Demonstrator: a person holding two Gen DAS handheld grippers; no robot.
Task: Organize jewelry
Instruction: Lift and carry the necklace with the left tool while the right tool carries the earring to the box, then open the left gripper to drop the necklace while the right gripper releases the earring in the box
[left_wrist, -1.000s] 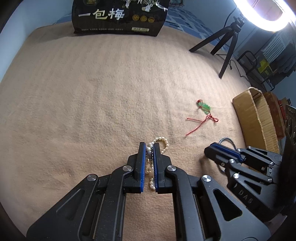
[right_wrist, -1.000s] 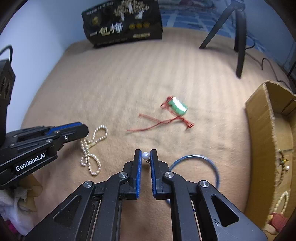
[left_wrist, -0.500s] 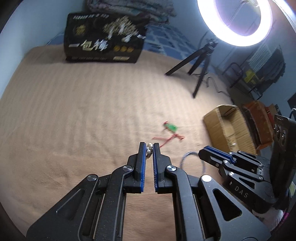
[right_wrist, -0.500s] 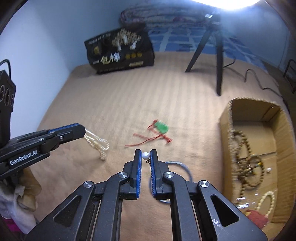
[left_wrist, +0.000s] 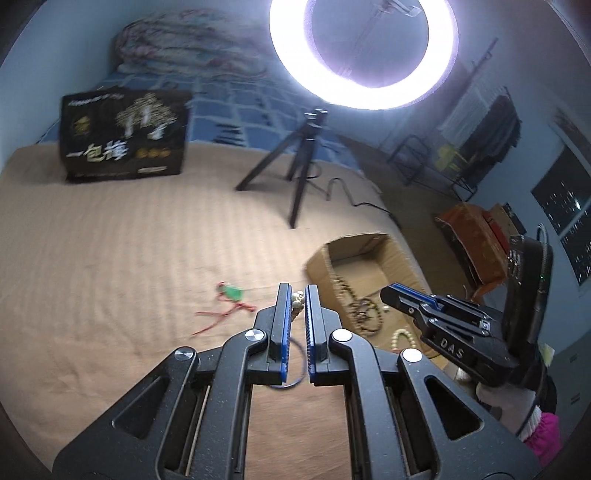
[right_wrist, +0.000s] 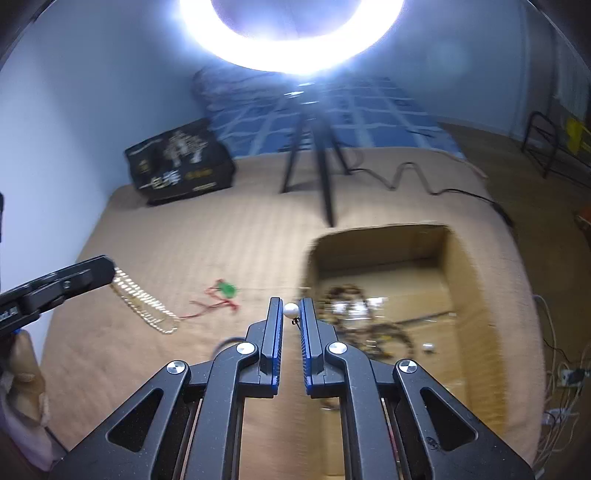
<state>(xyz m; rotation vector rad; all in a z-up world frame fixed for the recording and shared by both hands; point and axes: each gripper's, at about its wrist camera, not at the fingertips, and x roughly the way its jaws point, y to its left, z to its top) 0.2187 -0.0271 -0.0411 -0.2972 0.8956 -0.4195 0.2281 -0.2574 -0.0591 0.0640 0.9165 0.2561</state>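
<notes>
My left gripper (left_wrist: 296, 295) is shut on a pearl necklace (left_wrist: 296, 300); in the right wrist view the necklace (right_wrist: 146, 306) hangs from it (right_wrist: 110, 271) above the tan blanket. My right gripper (right_wrist: 291, 308) is shut on a white pearl bead (right_wrist: 290, 309) and is held near the left wall of the cardboard box (right_wrist: 461, 266); it also shows in the left wrist view (left_wrist: 391, 293). The box (left_wrist: 317, 264) holds several bead strings (right_wrist: 369, 325). A green charm on red cord (left_wrist: 231, 293) and a blue ring (left_wrist: 295, 354) lie on the blanket.
A black printed bag (left_wrist: 123, 138) stands at the back left. A ring light (left_wrist: 364, 51) on a tripod (left_wrist: 295, 173) stands behind, its cable (right_wrist: 406, 177) trailing right. The blanket (left_wrist: 92, 277) ends at the right, past the box.
Both grippers have risen and swung right toward the box. The pearl necklace has lifted off the blanket with the left gripper. The right gripper still holds the bead.
</notes>
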